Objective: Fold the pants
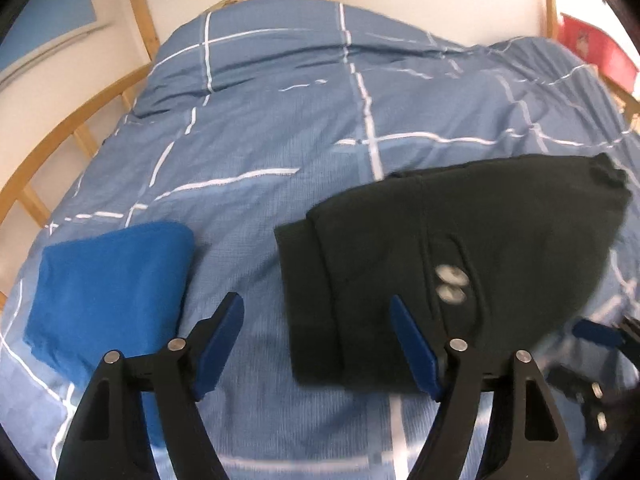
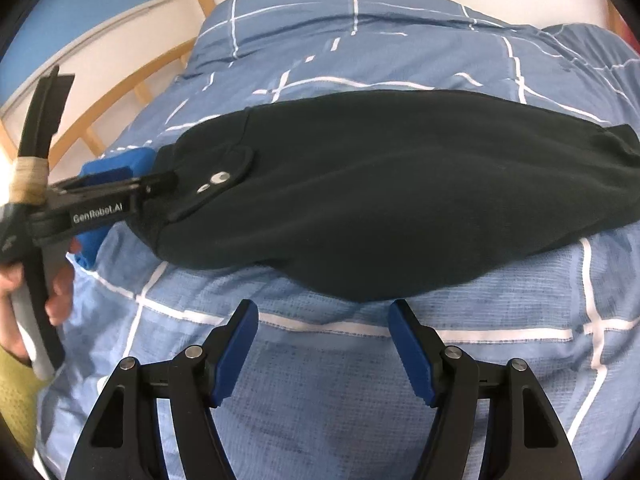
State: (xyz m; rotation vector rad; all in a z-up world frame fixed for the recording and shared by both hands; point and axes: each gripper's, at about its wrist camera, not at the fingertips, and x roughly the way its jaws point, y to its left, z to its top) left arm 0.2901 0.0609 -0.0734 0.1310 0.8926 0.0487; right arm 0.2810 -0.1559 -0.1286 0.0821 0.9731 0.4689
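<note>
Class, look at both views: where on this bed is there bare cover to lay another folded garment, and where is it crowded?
Free: the wide duvet beyond the dark pants, towards the headboard. The strip between the blue folded cloth and the pants is narrow. Crowded: the near edge, where both open tongs, left and right, hover.

Matt dark fleecy cloth pants (image 2: 380,192); woven cotton-like duvet (image 1: 280,120).

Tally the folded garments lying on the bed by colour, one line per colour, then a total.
Black folded pants: 1
Bright blue folded garment: 1
Total: 2, both lying on the checked blue duvet.
</note>
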